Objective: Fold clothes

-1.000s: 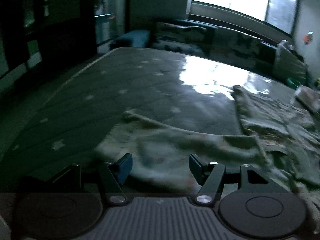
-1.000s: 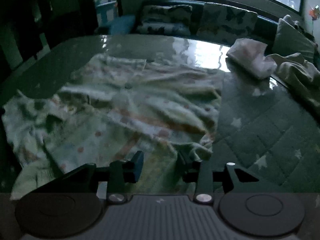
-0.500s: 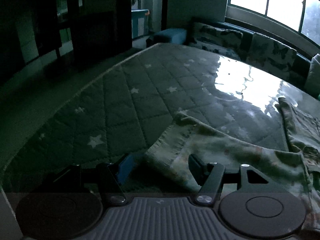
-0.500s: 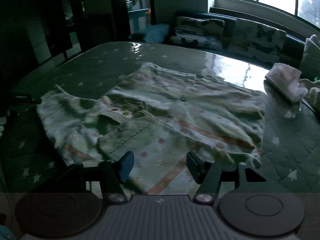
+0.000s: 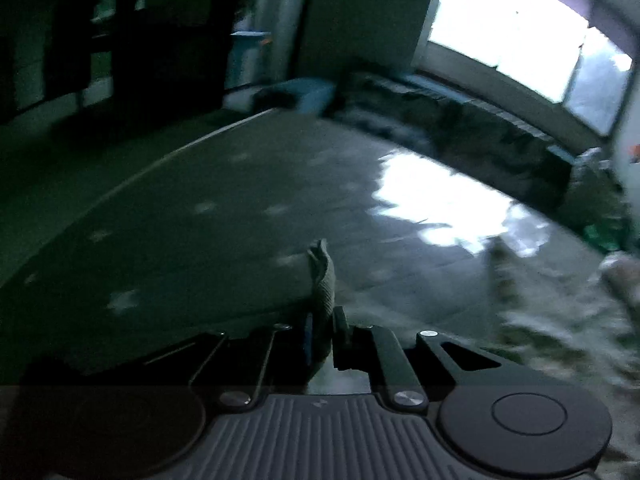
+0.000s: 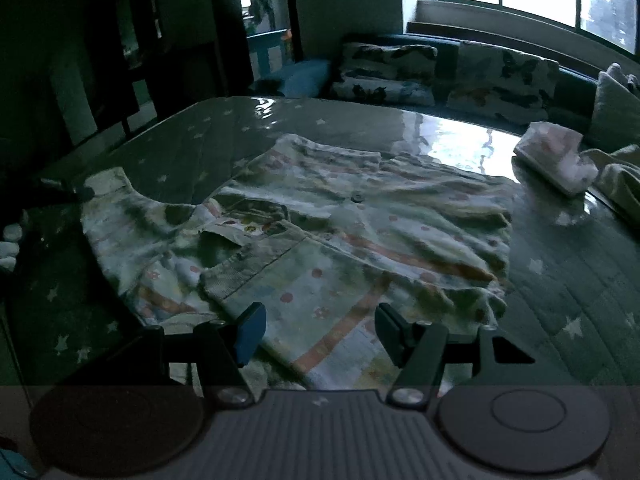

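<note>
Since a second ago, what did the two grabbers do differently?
The left hand-held gripper was open over the shirt's sleeve; now it has shut on it. The right hand-held gripper stayed open above the shirt, which still lies spread on the star-patterned mat.

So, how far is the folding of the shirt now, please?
Done: the patterned shirt lies spread on the star-quilted mat, but no finished fold shows. In hand: the left gripper is shut on a ribbed edge of the shirt. The right gripper is open over the near edge, holding nothing. Left: all the folds. A small folded cloth lies further back.
</note>
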Tool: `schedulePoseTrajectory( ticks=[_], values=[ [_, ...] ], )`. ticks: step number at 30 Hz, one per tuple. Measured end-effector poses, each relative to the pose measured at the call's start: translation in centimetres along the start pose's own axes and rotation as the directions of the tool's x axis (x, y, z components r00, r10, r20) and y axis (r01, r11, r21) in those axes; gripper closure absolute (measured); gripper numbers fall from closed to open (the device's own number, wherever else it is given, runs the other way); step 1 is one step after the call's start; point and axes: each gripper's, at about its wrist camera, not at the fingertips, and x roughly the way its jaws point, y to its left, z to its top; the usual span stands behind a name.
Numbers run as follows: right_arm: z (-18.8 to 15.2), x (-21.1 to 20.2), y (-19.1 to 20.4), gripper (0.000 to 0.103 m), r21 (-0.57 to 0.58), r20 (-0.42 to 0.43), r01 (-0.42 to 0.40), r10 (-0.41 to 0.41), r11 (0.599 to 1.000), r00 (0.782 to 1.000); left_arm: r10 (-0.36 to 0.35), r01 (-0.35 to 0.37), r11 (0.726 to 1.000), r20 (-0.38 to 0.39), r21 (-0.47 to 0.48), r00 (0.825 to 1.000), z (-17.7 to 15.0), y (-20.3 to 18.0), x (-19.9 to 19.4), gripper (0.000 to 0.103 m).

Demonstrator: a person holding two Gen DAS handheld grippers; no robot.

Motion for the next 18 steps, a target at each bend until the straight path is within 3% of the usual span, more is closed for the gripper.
schedulePoseTrajectory(
  ticks=[3, 5, 11, 15, 18],
  values=[
    [-0.3, -0.7, -0.5, 0.041, 0.023, 0.015, 0.009, -0.009, 1.000, 1.000, -0.121, 0.120, 0.992, 0.020, 0.049, 0.992, 0.4, -3.6, -1.7, 0.093],
    [-0.5, -1.1, -1.0, 0.041, 0.038, 0.025, 0.015, -0.016, 0.999, 1.000, -0.208, 0.205, 0.975, 0.025, 0.083, 0.978, 0.6, -6.1, -2.7, 0.094],
    [-1.2, -2.4, -2.2, 0.041, 0.077, 0.047, 0.037, -0.041, 0.996, 0.998, -0.428, 0.424, 0.891, -0.016, 0.164, 0.904, 0.3, -14.1, -4.0, 0.094],
    [-1.7, -3.3, -3.0, 0.041, 0.104, 0.061, 0.052, -0.058, 0.993, 0.996, -0.517, 0.523, 0.834, -0.084, 0.176, 0.852, -1.3, -18.2, -3.1, 0.094],
    [-2.1, -3.9, -3.6, 0.041, 0.123, 0.070, 0.062, -0.071, 0.990, 0.995, -0.544, 0.563, 0.804, -0.142, 0.192, 0.827, -2.7, -20.6, -2.3, 0.093]
  ],
)
